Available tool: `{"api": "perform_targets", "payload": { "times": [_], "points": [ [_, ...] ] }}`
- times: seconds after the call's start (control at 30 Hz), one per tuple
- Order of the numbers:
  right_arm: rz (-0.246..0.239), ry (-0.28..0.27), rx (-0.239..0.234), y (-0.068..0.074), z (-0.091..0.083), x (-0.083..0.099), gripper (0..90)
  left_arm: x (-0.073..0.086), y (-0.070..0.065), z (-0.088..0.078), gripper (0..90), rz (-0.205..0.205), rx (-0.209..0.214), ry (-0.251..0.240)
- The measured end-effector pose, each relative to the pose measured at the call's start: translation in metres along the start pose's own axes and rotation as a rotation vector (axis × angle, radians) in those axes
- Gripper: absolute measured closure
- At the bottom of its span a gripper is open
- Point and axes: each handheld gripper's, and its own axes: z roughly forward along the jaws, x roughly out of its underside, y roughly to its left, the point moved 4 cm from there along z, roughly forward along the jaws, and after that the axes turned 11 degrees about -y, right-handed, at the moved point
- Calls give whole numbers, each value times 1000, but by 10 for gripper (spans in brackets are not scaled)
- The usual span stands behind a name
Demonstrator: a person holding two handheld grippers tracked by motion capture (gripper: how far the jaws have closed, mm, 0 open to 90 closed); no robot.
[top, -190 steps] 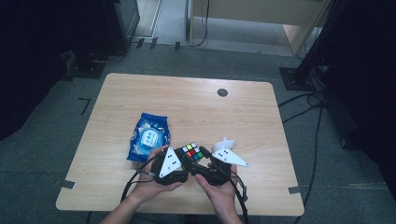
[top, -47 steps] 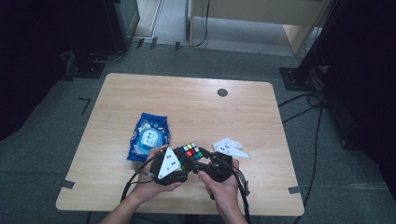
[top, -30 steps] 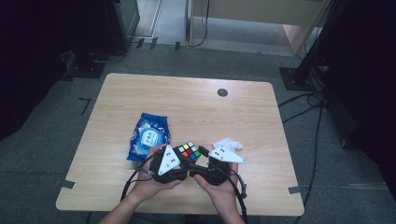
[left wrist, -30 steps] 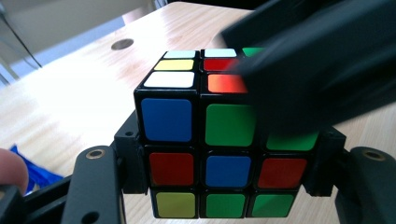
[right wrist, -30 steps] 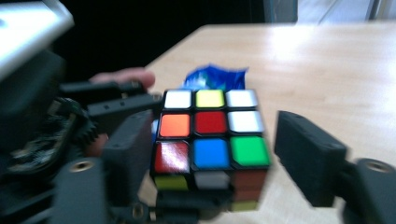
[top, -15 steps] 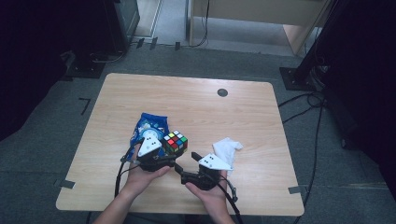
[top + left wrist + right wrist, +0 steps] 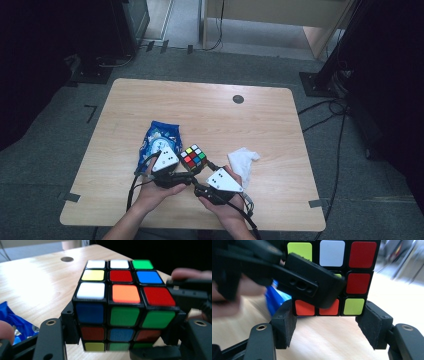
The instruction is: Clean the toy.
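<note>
cube (image 7: 193,158), scrambled colour puzzle, sits lifted just above the counter (image 7: 260,120) near its front edge, between the blue snack bag (image 7: 159,140) and the crumpled white cloth (image 7: 243,161). left gripper (image 7: 120,340): fingers (image 7: 68,326) clamped on the cube's opposite sides, carrying it. right gripper (image 7: 329,327): jaws have just been closing, its fingers (image 7: 372,326) now flank the bottom layer, a sliver of gap showing at each pad, so judged apart and not yet gripping. step in hand looks like taking one layer for a twist. to do it well: seat the right pads squarely on that one layer only, flat to the stickers, not straddling the seam with the middle row; note the left finger crosses the face close above, so keep clear of it. left hold should stay firm on the other two layers. turn about the cube's axis, layers aligned first, else it will bind or pop out.
</note>
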Motion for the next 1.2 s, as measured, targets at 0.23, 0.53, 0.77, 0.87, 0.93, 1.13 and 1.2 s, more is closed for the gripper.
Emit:
{"api": "perform_targets", "payload": {
  "times": [0.23, 0.53, 0.77, 0.87, 0.93, 1.13, 1.2],
  "points": [
    [-471, 16, 19, 4, -5, 3, 350, 1, -3, 3, 335, 10, 12, 31],
    [-321, 73, 26, -19, -4, 14, 288, -2, 10, -4, 339, -8, -62, 0],
    [239, 4, 139, -63, -19, -3, 338, 2, 10, -3, 338, 64, -125, -37],
    [435, -44, 109, -65, -25, -16, 311, 5, 5, -1, 339, 118, -135, -56],
    [548, -79, 72, -62, -26, -25, 298, 7, -1, 1, 338, 150, -129, -71],
    [794, -85, -67, -45, -20, -36, 232, 9, -15, 4, 338, 213, -93, -87],
    [849, -54, -84, -41, -15, -33, 217, 10, -18, 5, 338, 225, -84, -96]
  ]
}}
